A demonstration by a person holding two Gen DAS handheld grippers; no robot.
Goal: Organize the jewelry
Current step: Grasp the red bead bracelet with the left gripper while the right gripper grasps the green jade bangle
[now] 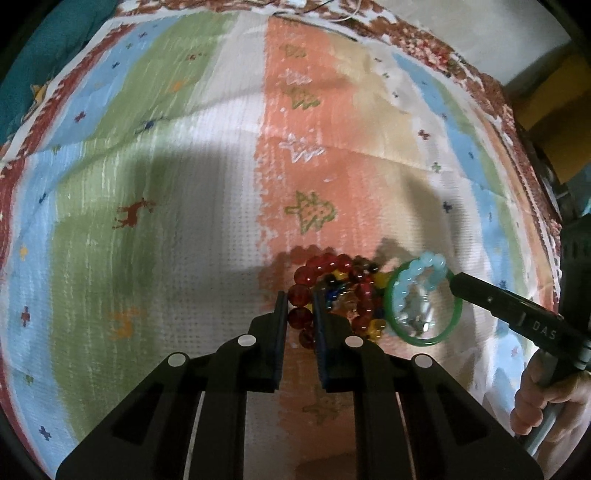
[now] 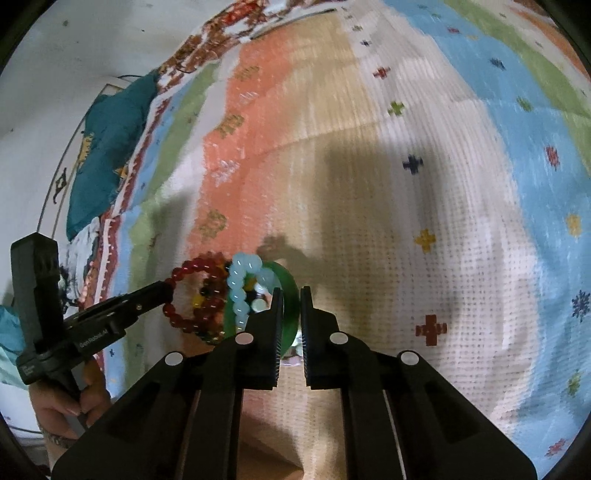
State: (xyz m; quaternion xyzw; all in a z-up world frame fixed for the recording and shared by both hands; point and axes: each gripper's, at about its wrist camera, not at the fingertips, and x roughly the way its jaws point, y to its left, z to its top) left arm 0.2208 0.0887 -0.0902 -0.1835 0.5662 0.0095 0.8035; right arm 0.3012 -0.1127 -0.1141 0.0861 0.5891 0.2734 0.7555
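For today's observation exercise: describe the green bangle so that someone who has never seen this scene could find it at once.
Find the striped, patterned cloth, then the small heap of bracelets on its orange stripe. The green bangle sits at the heap's right edge, pinched by the right tongs. Unlike the red bead bracelet and pale blue bead bracelet, it is one smooth, solid ring.

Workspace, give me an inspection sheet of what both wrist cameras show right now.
Surface: striped patterned blanket, creased.
Job's things: red bead bracelet, multicolour bead bracelet, pale blue bead bracelet and green bangle, bunched together.
Clutter: nothing seen.
Grippers: left gripper shut on red bead bracelet; right gripper shut on green bangle.
Cables: thin wire at the blanket's far edge.
Surroundings: teal cushion, white wall.
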